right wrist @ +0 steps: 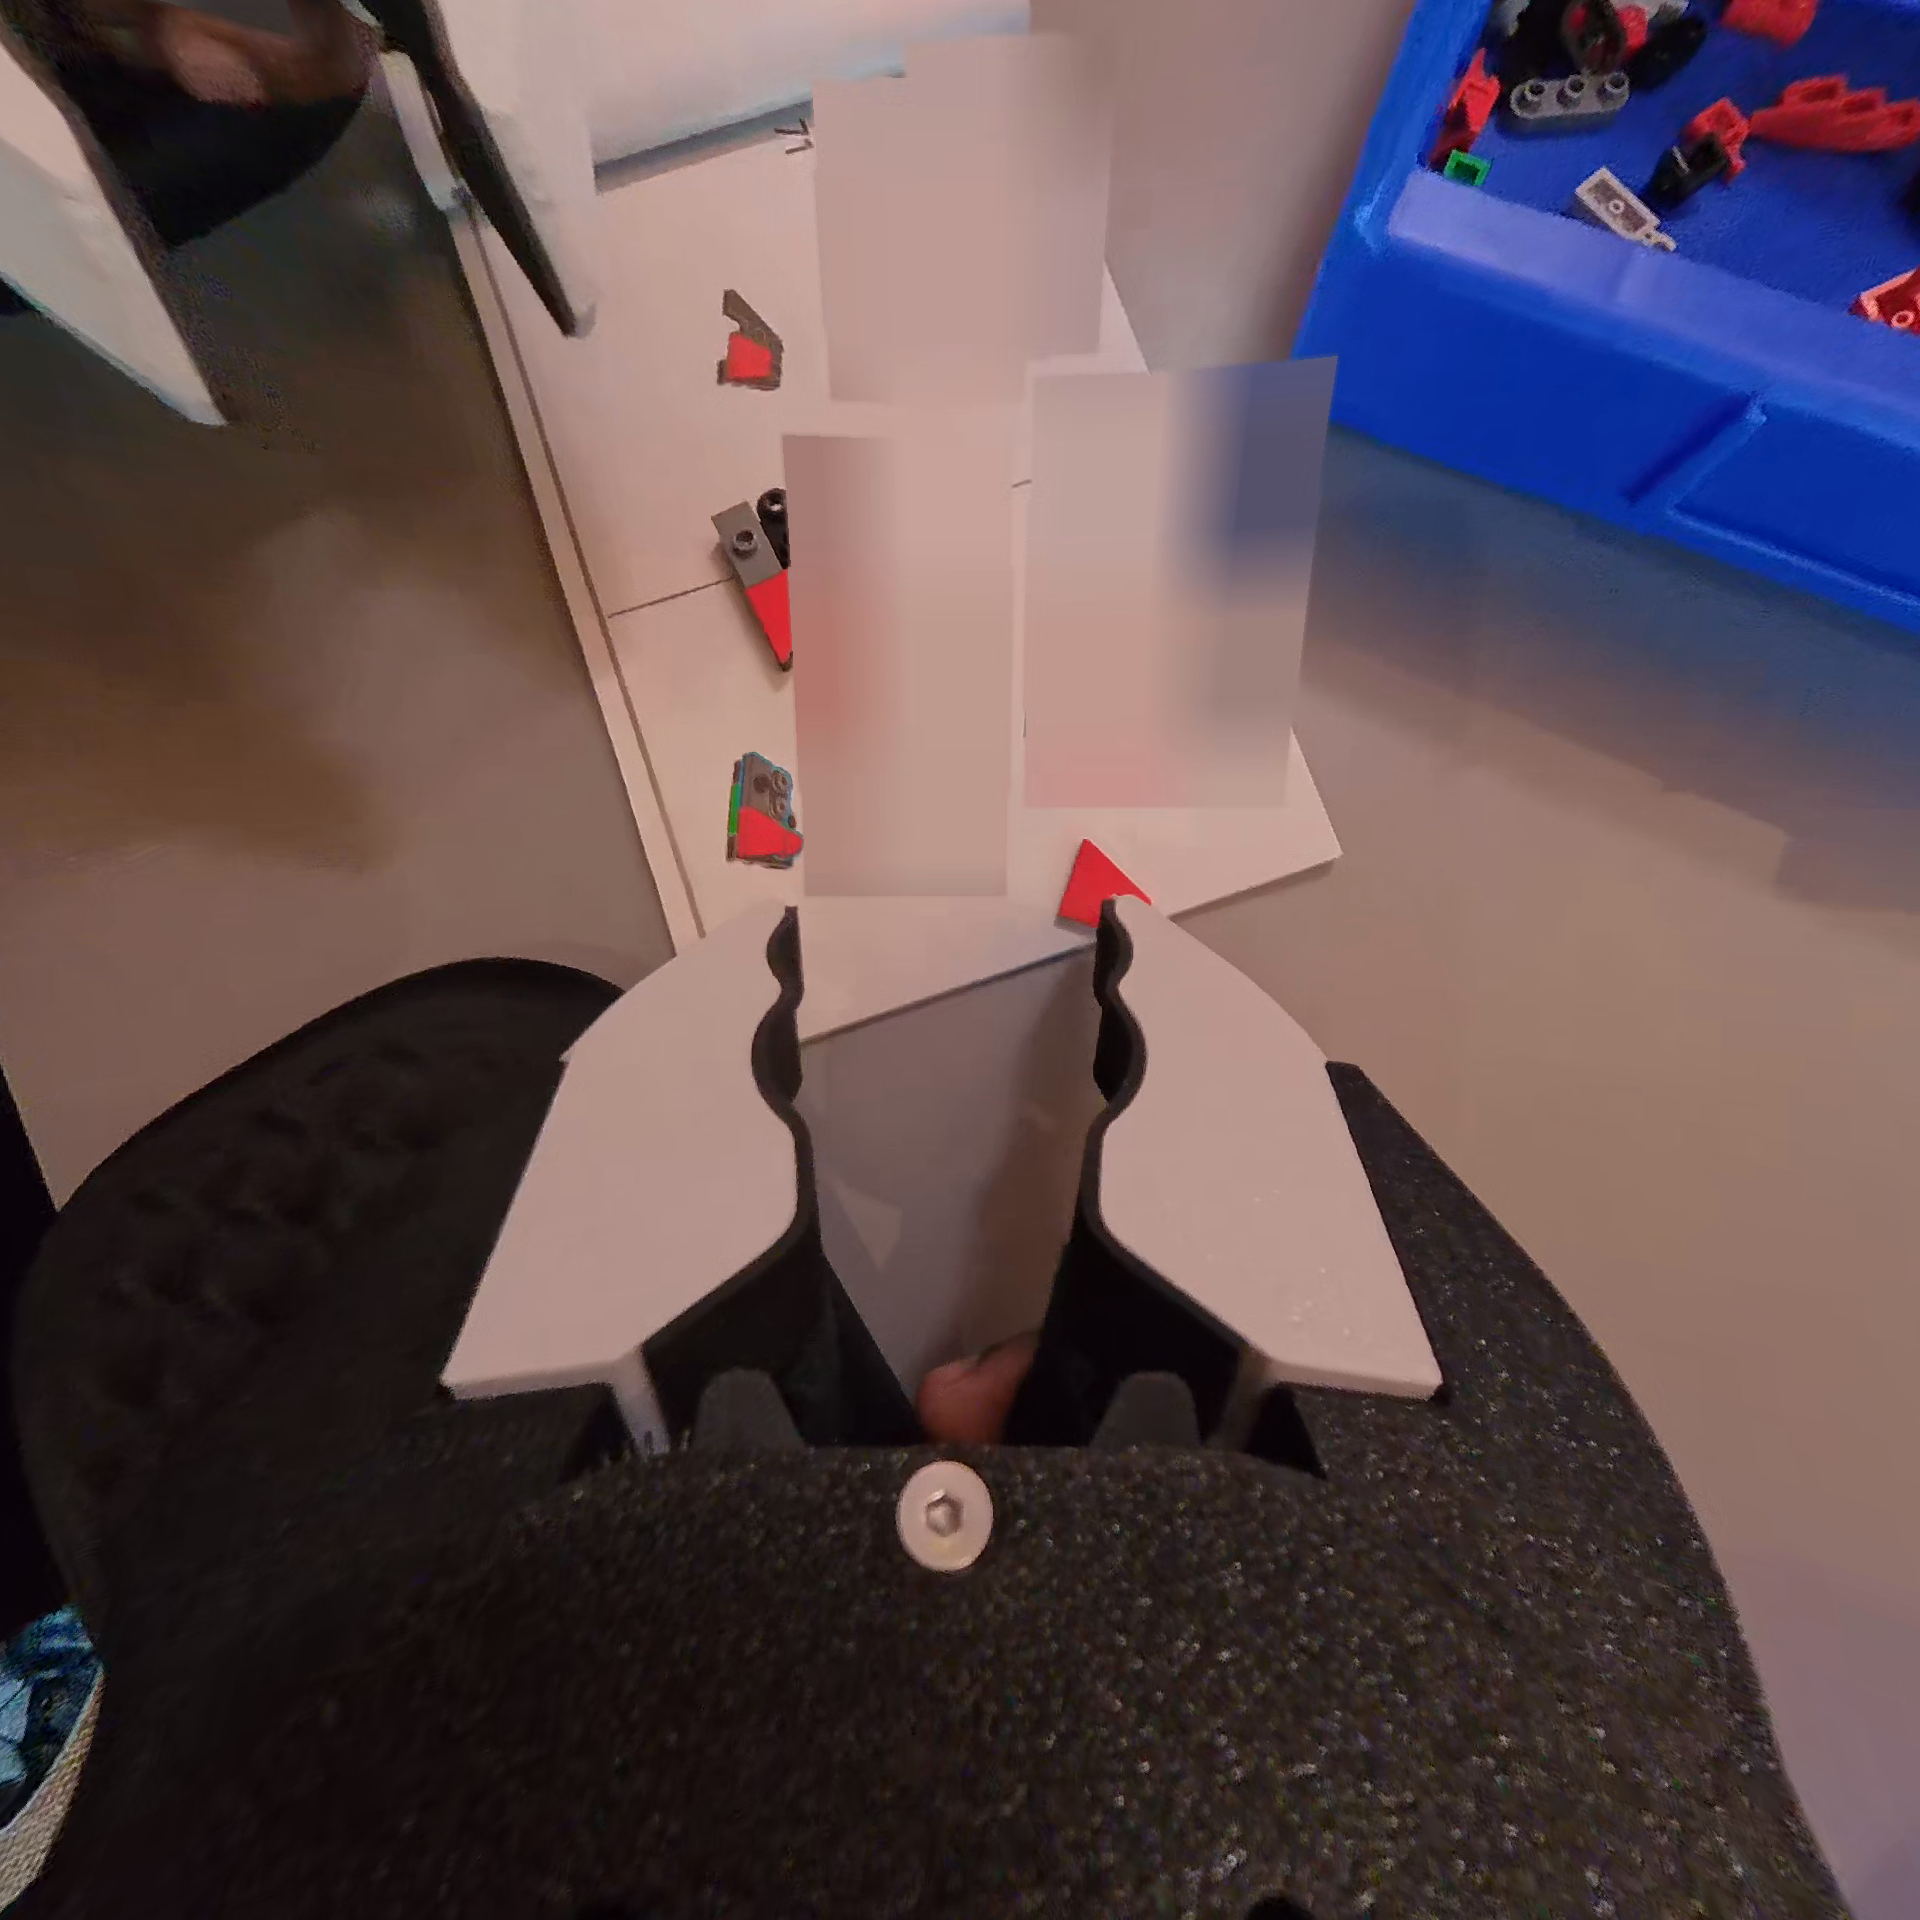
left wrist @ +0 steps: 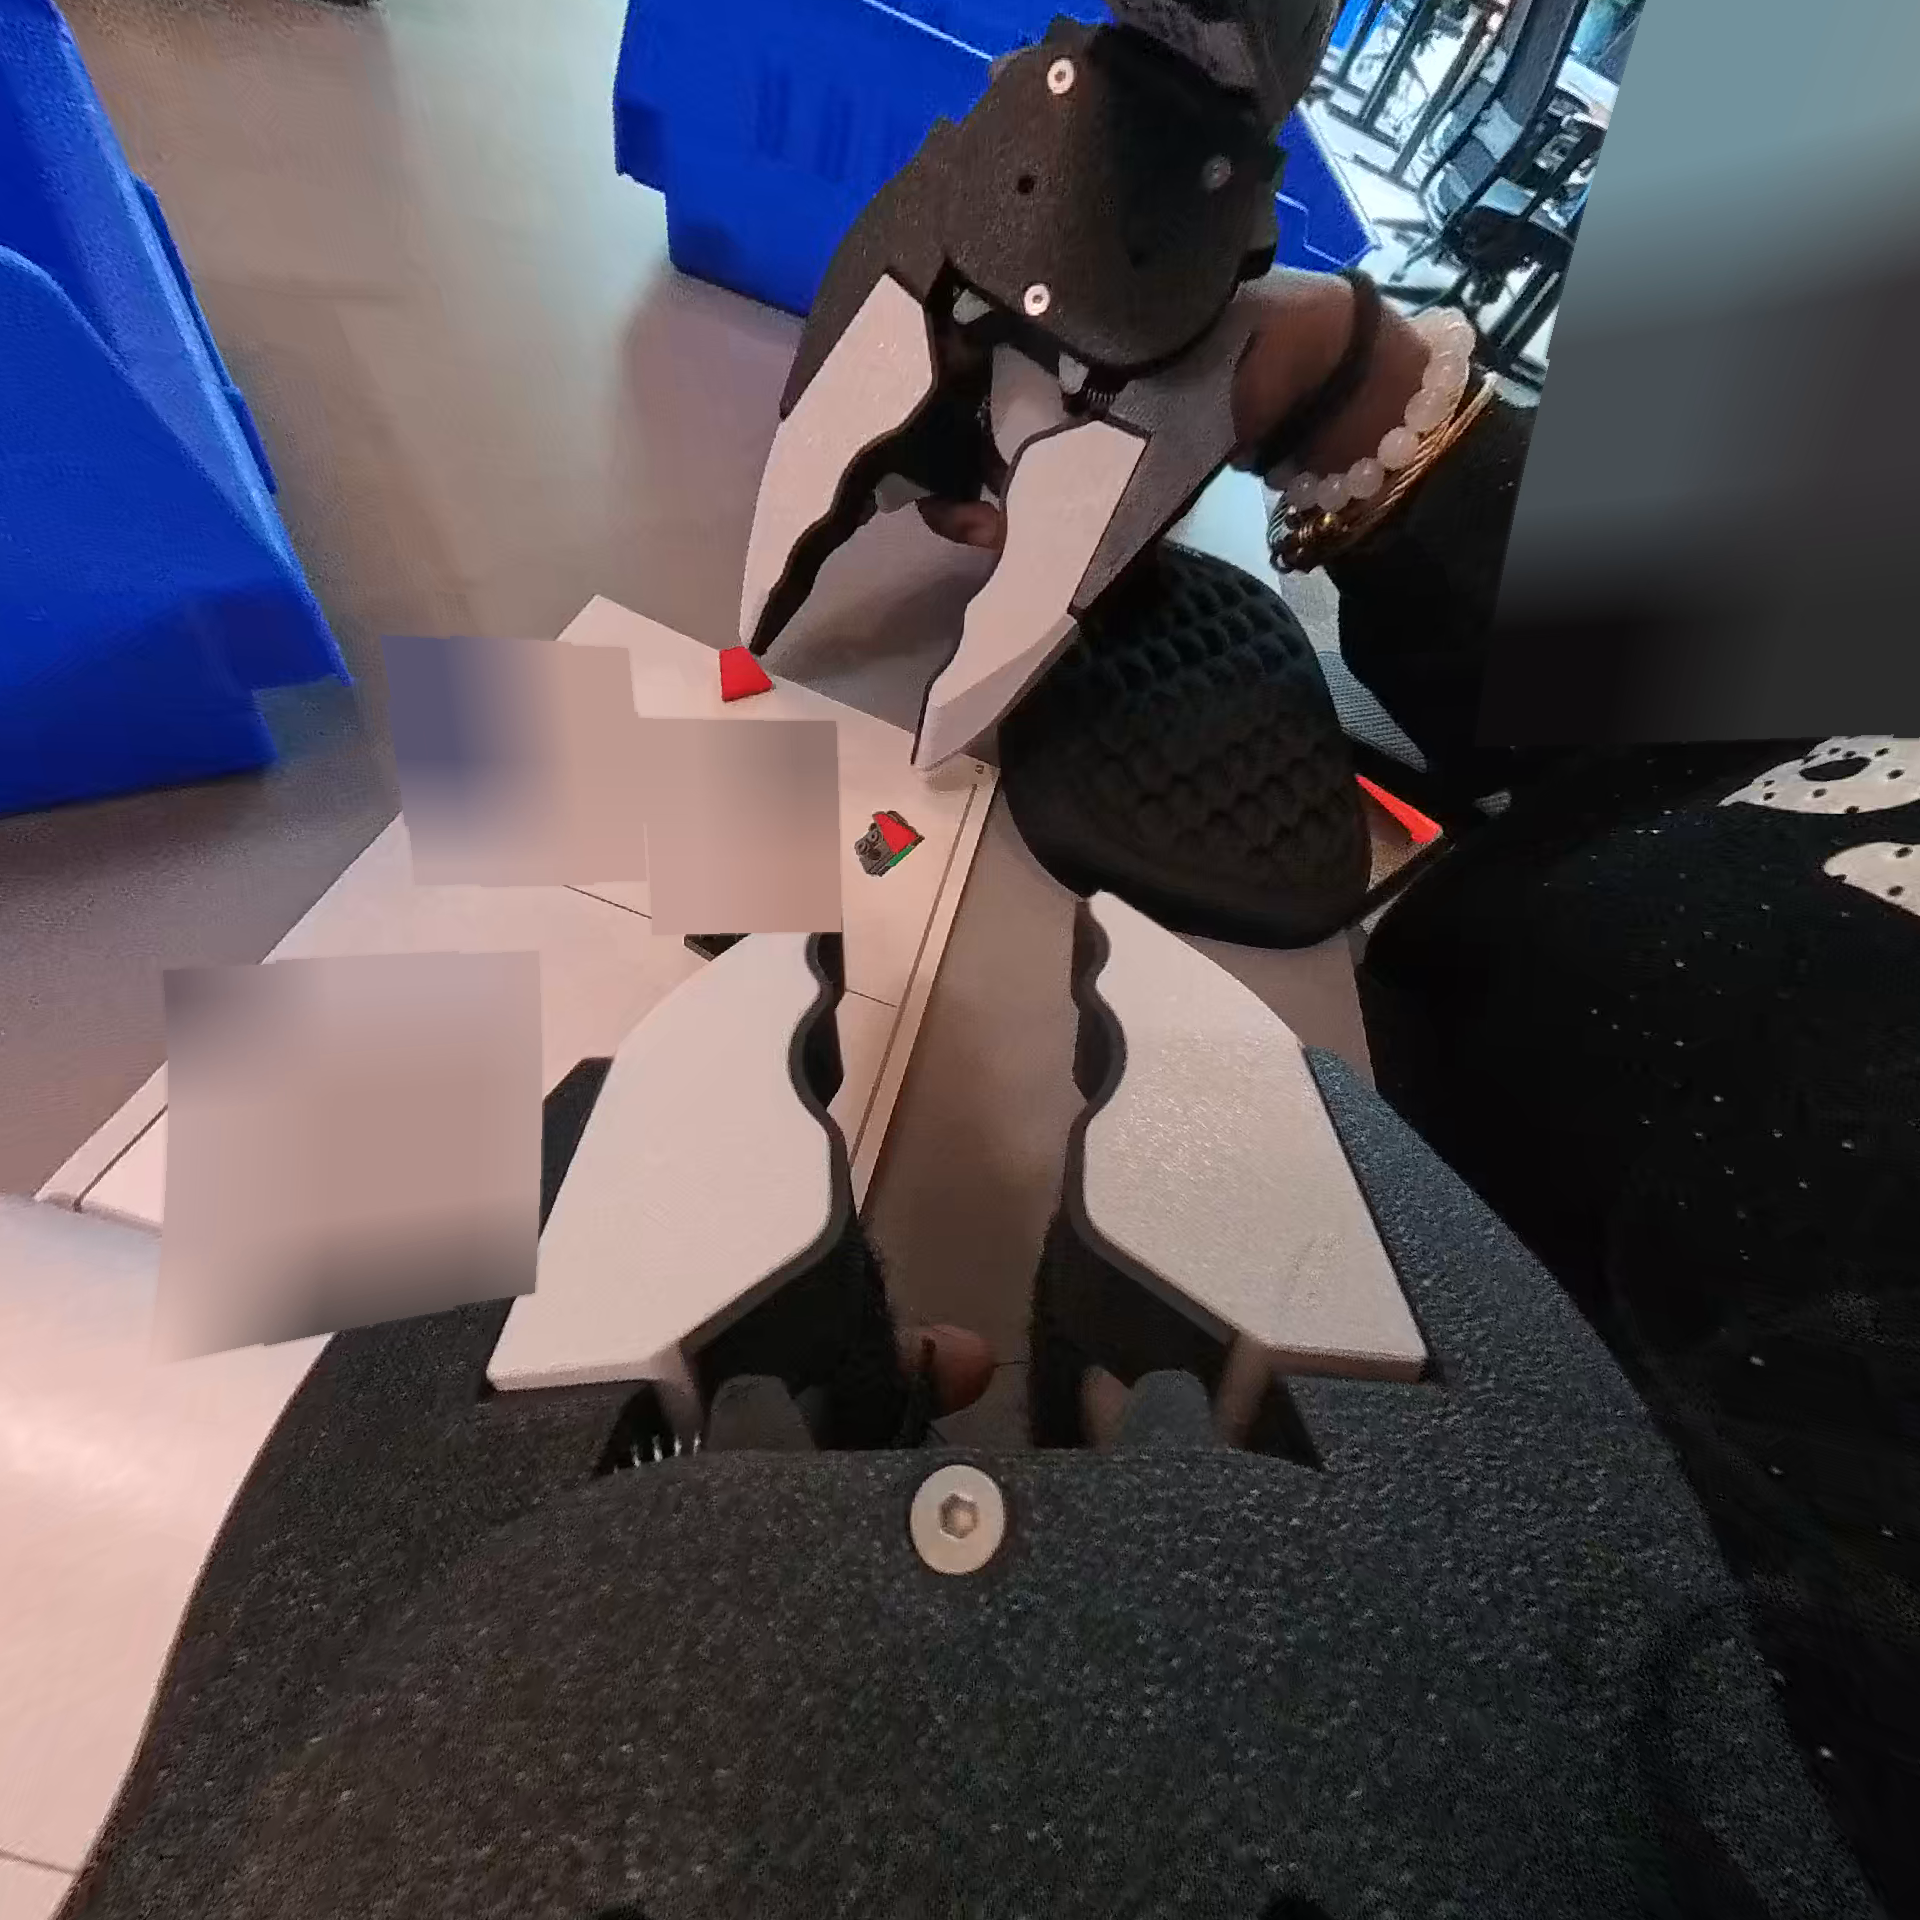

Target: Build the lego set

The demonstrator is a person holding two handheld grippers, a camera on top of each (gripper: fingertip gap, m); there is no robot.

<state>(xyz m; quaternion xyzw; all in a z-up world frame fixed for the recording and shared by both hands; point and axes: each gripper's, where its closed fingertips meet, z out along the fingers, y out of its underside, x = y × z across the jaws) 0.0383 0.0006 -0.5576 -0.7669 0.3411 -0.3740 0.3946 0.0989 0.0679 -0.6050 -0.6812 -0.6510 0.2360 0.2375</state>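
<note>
Both grippers' jaws stand open and empty. The right gripper (right wrist: pixel 945 920) hangs low over the white instruction sheet (right wrist: pixel 665 436) on the grey worktop (right wrist: pixel 1558 1039), one jaw tip touching a small red wedge-shaped lego piece (right wrist: pixel 1091 883). The left gripper (left wrist: pixel 961 935) hovers near the sheet's edge.

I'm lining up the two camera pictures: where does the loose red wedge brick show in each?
Left wrist view: the red wedge brick lies on the white instruction sheet, above centre, at one fingertip of the far right tongs.
Right wrist view: the brick sits just past the tongs' own right fingertip, near the sheet's corner.
Shared landmark: the white instruction sheet.
</note>
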